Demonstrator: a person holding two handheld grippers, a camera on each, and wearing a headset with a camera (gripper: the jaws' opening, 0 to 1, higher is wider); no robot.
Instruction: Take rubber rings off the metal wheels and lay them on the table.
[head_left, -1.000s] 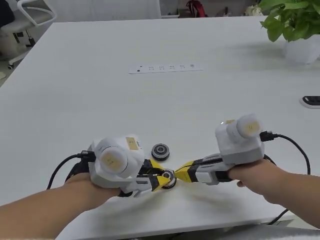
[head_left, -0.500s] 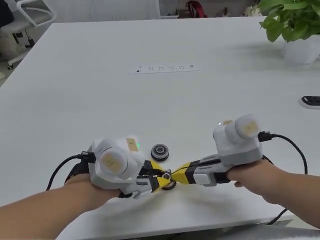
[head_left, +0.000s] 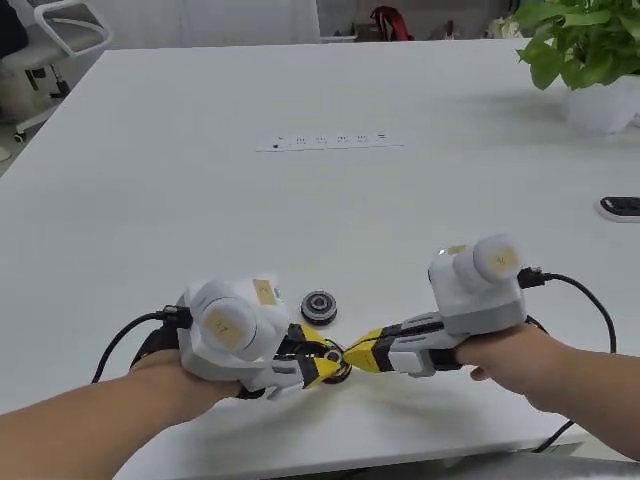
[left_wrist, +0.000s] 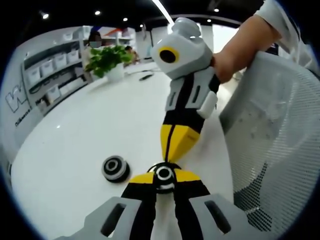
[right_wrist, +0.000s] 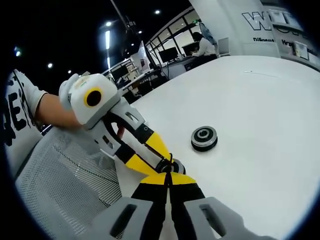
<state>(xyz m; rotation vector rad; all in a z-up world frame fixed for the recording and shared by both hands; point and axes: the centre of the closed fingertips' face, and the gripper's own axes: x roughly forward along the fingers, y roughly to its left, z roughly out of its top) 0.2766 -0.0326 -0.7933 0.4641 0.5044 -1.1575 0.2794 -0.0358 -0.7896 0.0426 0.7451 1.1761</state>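
Observation:
My left gripper (head_left: 324, 360) is shut on a small metal wheel (left_wrist: 163, 173) with a black rubber ring, held just above the table's near edge. My right gripper (head_left: 353, 355) meets it from the right, jaws pressed together on the edge of that ring (right_wrist: 170, 165). In the left gripper view the right gripper (left_wrist: 173, 149) comes down from the top onto the wheel. In the right gripper view the left gripper (right_wrist: 161, 161) reaches in from the left. A second wheel (head_left: 319, 305) with its ring on lies flat on the table just behind the jaws.
The white table (head_left: 300, 210) stretches far back. A white power strip (head_left: 330, 140) lies mid-table, a potted plant (head_left: 585, 55) stands at the back right, and a dark device (head_left: 622, 206) sits at the right edge. A grey mesh chair (left_wrist: 272, 130) is near the table's front edge.
Both grippers have stayed joined at the held wheel, with the right one drawn slightly closer. The head camera has shifted a little; the second wheel has not moved.

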